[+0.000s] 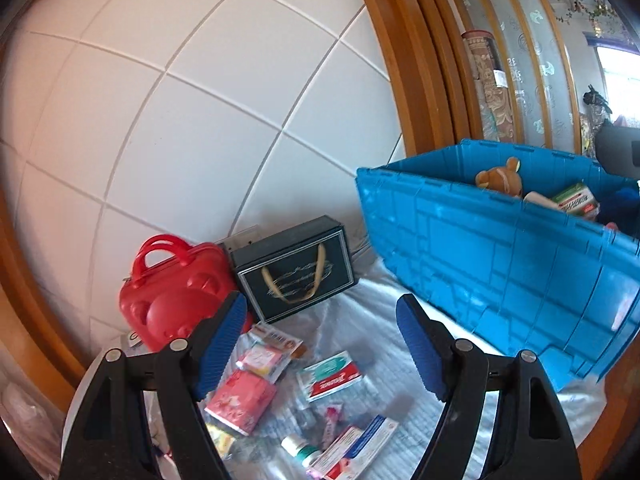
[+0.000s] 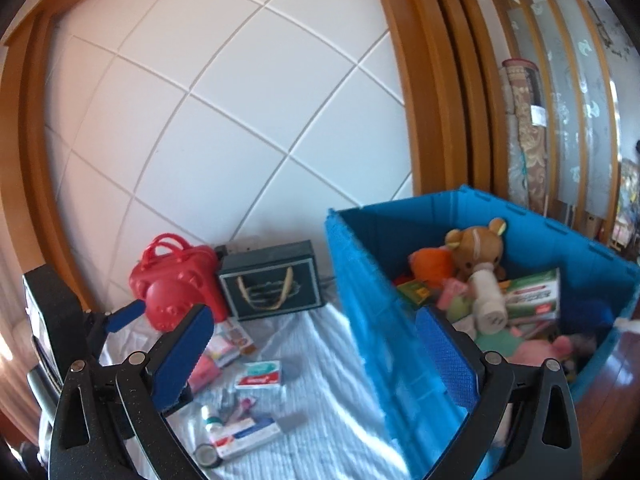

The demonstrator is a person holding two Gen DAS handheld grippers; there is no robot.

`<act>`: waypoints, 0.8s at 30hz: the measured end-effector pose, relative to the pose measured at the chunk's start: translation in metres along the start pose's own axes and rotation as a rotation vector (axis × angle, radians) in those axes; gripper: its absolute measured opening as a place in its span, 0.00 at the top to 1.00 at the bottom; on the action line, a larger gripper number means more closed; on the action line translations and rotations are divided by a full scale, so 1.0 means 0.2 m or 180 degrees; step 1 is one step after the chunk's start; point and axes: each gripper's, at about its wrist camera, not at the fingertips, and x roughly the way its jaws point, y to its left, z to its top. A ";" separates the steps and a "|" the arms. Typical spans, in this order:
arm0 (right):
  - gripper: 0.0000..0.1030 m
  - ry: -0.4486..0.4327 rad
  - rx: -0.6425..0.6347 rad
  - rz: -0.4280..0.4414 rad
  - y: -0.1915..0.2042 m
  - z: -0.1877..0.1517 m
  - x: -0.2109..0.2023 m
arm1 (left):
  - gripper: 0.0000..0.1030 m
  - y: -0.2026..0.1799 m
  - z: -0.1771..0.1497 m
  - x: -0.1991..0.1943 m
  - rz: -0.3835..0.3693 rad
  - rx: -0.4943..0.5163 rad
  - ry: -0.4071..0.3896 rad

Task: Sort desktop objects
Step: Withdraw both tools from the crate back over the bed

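Left gripper (image 1: 320,344): jaws apart, empty, poised over clutter.
Pink box (image 1: 242,402): beneath its left finger, awaiting sorting.
Right gripper (image 2: 316,360): jaws spread, holding nothing.
Blue crate (image 2: 380,320): at its right finger, collecting toys.

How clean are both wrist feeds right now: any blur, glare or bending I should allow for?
Left wrist: the fisheye bends the tiled wall; the blue crate is smeared, with sheen on its side; the boxes below are soft. Right wrist: same bending; the crate's near wall is blurred; the teddy bear is clearer; window glare at far right.
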 end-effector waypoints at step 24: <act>0.00 0.1383 -0.0199 0.0695 0.92 -0.52 1.14 | 0.25 0.92 -0.92 0.25 0.0801 -0.0542 0.1066</act>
